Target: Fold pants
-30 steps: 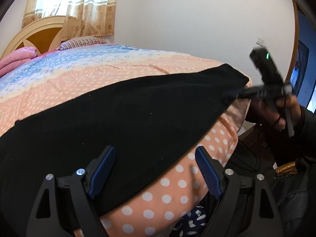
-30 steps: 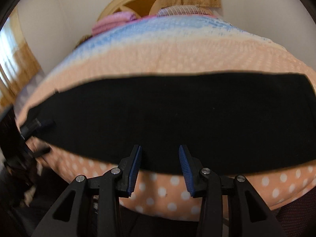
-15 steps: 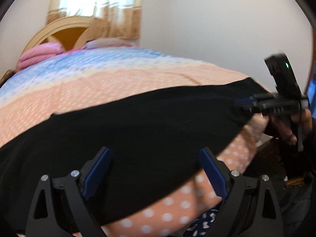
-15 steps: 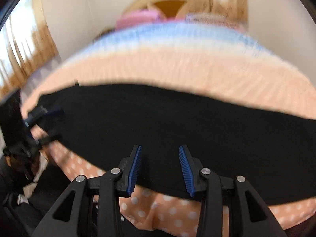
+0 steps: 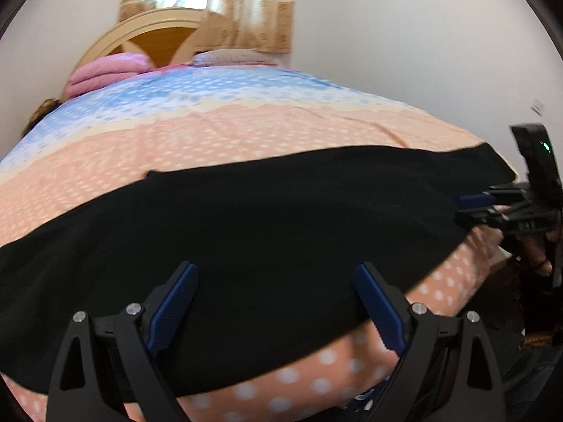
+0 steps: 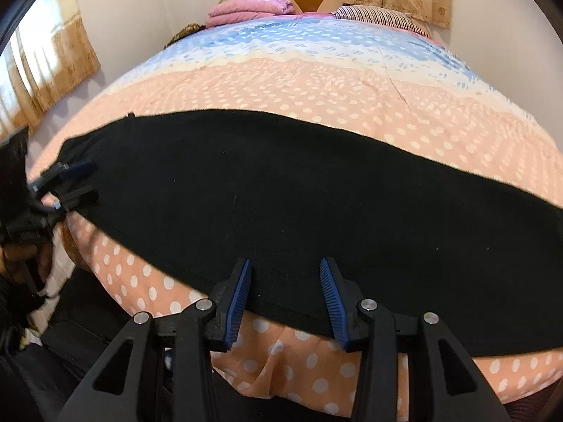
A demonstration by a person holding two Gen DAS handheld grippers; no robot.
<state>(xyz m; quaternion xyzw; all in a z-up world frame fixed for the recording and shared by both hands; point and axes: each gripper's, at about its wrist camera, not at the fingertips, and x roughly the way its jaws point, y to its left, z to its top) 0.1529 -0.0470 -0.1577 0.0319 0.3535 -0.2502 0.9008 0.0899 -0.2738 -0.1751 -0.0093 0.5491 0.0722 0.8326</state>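
Observation:
The black pants [image 5: 267, 232] lie flat as a long band across the near part of the bed, also in the right wrist view [image 6: 299, 190]. My left gripper [image 5: 278, 274] is open wide, its blue pads over the pants near their front edge. My right gripper [image 6: 285, 270] is open, jaws partly apart, just above the pants' front edge. In the left wrist view the right gripper [image 5: 468, 207] shows at the pants' right end. In the right wrist view the left gripper [image 6: 84, 183] shows at their left end. Neither holds cloth.
The bed [image 6: 316, 81] has a peach and blue polka-dot cover. A pink folded blanket [image 6: 250, 7] and a striped pillow [image 6: 373, 16] lie by the wooden headboard [image 5: 155, 35]. Curtains hang behind. White walls close in on both sides.
Both grippers have swung their views toward the headboard and moved closer to the pants. The pants lie the same way. The jaws have kept their openings.

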